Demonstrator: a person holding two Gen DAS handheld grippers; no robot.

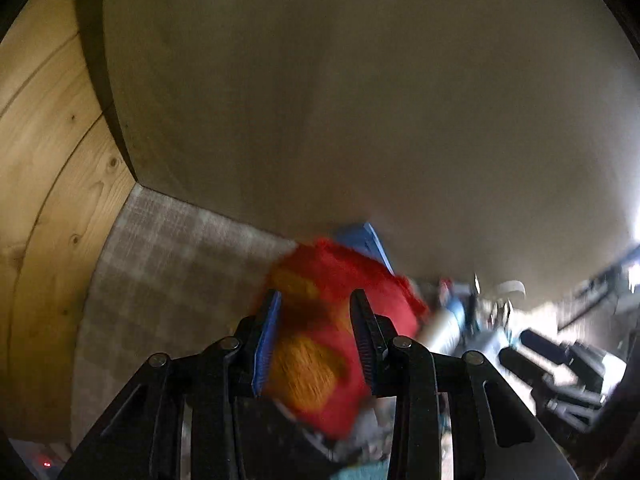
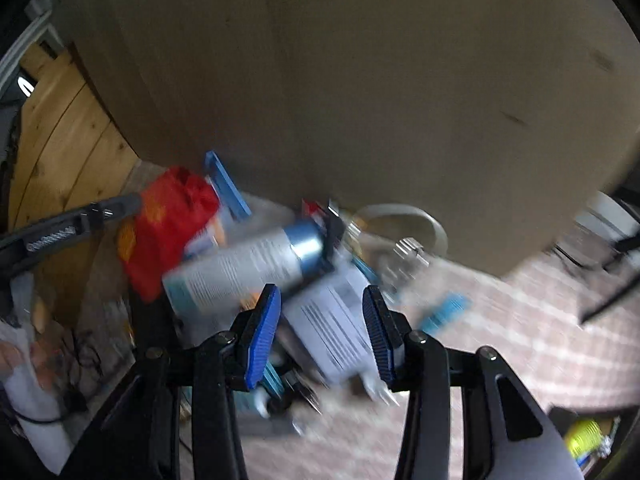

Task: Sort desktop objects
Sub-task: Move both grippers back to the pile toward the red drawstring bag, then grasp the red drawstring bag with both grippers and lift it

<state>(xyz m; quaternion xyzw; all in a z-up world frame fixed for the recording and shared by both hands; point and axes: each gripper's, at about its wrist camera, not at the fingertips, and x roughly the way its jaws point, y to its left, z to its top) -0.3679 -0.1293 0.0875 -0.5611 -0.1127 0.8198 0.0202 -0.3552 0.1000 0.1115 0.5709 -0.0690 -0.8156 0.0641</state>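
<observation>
**Red bag in the left claw**

The left claw pinches a red bag with orange spots; the bag sits right between its two fingers. Behind it stands a blue box, close to the brown wall. The right claw is spread, gripping nothing. A white can lies just past its fingers on the checked worktop. Everything looks blurry.

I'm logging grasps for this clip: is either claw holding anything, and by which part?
The left claw sits around the red snack bag, about mid-bag; blur hides whether it grips. The right claw is open, holding nothing.
</observation>
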